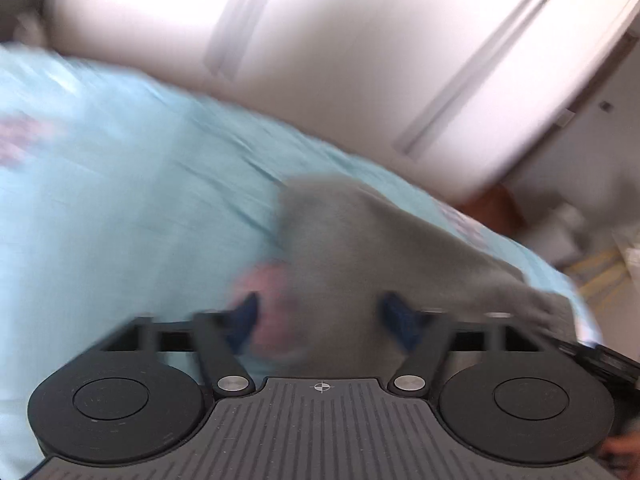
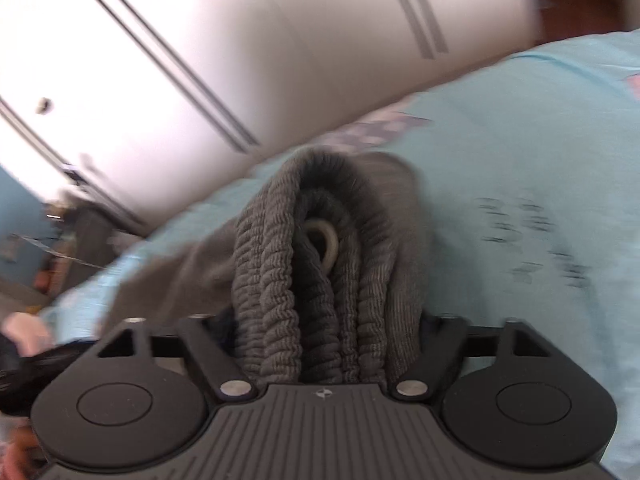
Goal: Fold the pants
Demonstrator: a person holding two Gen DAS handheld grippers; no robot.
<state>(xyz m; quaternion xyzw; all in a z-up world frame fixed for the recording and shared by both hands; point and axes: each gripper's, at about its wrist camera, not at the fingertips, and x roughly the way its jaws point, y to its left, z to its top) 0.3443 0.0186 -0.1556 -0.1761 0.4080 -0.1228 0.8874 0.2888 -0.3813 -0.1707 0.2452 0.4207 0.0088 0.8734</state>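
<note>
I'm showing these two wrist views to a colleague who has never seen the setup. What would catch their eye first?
In the right wrist view, the bunched ribbed waistband of the grey knit pants fills the centre, clamped in the right gripper, with a pale drawstring loop peeking out. In the blurred left wrist view, the left gripper holds smoother grey cloth. Behind both spreads the light blue bedsheet, below white wardrobe doors.

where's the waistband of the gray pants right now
In the right wrist view, the ribbed waistband is bunched between the right gripper's fingers, just above the light blue bedsheet.
</note>
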